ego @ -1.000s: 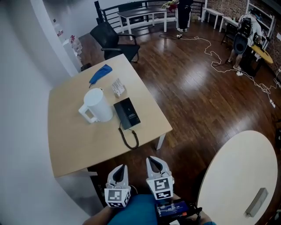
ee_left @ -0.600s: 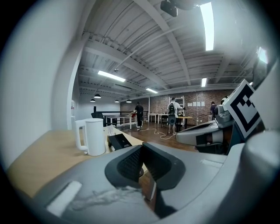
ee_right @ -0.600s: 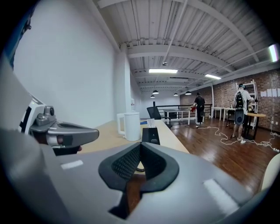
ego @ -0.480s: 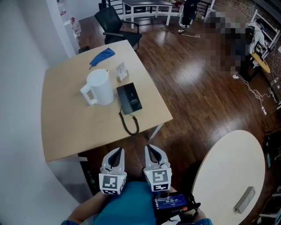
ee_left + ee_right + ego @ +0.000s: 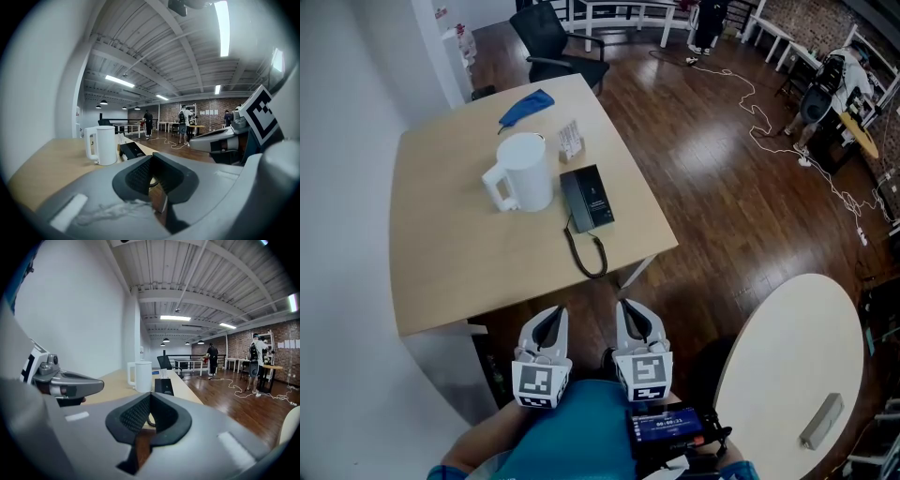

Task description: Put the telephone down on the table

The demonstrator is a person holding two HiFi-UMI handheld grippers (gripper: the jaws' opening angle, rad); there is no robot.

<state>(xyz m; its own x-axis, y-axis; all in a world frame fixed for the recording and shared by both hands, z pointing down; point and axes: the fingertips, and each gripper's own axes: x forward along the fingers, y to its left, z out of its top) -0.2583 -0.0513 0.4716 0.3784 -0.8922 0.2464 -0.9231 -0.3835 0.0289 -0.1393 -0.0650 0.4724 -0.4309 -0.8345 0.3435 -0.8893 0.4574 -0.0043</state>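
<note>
So the counter is the big thing here. The white jug sits on it just left of the telephone, which lies flat near the right edge, already down as far as I can judge. Its coiled cord loops toward the near edge. The left claw and right claw are both pinched closed on nothing, short of the counter. The risk: a careless reach snags that cord and drags the phone off, or knocks the jug.

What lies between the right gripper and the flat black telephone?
The head view shows a black looped cord on the beige table, between the telephone and right gripper.
</note>
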